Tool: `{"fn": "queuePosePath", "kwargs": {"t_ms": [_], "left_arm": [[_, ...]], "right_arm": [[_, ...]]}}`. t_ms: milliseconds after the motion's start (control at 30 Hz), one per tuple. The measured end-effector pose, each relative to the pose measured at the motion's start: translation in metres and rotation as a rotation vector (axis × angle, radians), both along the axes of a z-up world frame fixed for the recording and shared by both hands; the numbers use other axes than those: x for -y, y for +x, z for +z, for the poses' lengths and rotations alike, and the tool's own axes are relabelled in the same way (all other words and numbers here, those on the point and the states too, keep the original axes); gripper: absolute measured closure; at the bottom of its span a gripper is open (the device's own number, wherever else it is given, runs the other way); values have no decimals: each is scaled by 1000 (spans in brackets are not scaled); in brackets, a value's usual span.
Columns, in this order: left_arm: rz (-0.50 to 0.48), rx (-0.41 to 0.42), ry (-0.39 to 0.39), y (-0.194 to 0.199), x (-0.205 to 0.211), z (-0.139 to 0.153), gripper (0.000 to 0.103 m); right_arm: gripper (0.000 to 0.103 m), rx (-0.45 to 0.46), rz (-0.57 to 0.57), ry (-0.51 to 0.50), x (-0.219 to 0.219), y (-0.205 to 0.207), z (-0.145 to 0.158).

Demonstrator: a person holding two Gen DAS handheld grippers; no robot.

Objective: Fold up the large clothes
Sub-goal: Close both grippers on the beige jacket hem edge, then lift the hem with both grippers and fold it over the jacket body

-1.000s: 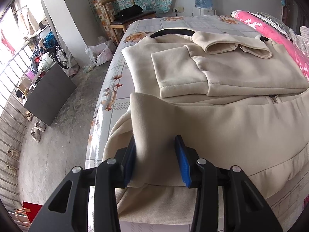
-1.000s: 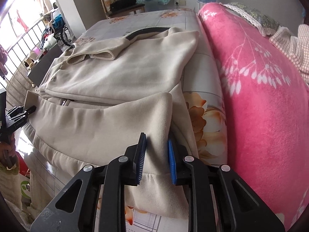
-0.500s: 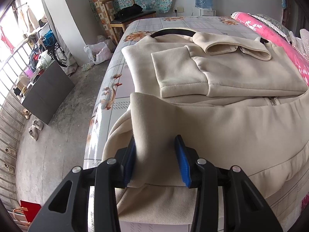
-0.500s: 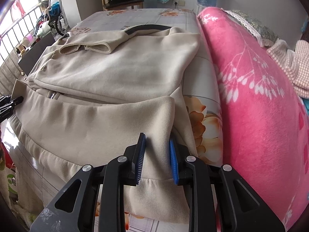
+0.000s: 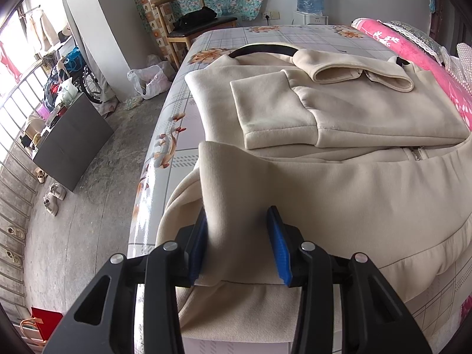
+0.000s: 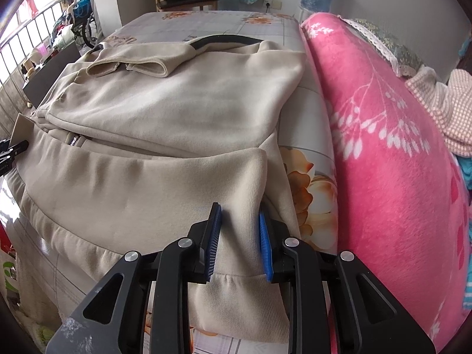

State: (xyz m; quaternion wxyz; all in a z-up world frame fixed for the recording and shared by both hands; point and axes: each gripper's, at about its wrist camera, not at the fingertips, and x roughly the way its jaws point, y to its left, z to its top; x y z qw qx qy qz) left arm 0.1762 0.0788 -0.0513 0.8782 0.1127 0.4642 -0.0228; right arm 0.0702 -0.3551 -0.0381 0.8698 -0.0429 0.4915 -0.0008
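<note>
Centrally, a beige fleece hoodie [image 5: 339,112] lies on the bed [image 5: 265,34], its sleeves folded across the body and its hem end lifted and doubled back toward the collar. The cloth is thick, matte and soft-napped, with a ribbed band along the hem and rounded cuffs; one cuff [image 5: 360,72] forms an open oval tube on top. A metal zip [image 5: 417,153] shows at the fold line. A dark band [image 5: 262,50] curves at the collar end.

The left gripper [image 5: 236,247] has its blue ridged pads [image 5: 281,253] clamped on the left hem corner, a thick bunch of ribbed cloth filling the gap between them. The right gripper [image 6: 239,242] is likewise clamped on the right hem corner, its pads pressing a narrower fold. Both corners rise as soft peaks above the fingers, with the hem sagging between them.

The bed carries a glossy, checked cover printed with orange flowers. Along its right side lies a pink plush blanket [image 6: 383,147] with a white leaf pattern, just beside the hoodie. Beyond the bed stands a wooden chair [image 5: 188,26] bearing a black bag. A grey concrete floor [image 5: 88,177] lies to the left, with shoes [image 5: 54,196] and a dark flat cabinet [image 5: 73,138] near a railing.
</note>
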Motion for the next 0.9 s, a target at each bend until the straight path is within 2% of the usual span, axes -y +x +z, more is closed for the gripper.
{"fn": "queuePosePath", "kwargs": {"t_ms": [367, 500, 600, 667, 733, 900], "left_arm": [[0, 1, -1, 0, 0, 0, 64], [2, 15, -17, -1, -2, 2, 64], [11, 66, -21, -7, -6, 9, 73], [4, 86, -28, -10, -9, 12, 87], [-5, 99, -45, -14, -12, 16, 93], [-17, 180, -88, -33, -16, 34, 97]], "right_arm": [[81, 10, 8, -47, -5, -2, 0], [93, 33, 4, -77, -8, -5, 3], [98, 61, -2, -79, -10, -11, 9], [99, 87, -2, -82, -12, -16, 15], [99, 117, -6, -77, -12, -24, 23], [100, 195, -19, -35, -11, -46, 46]]}}
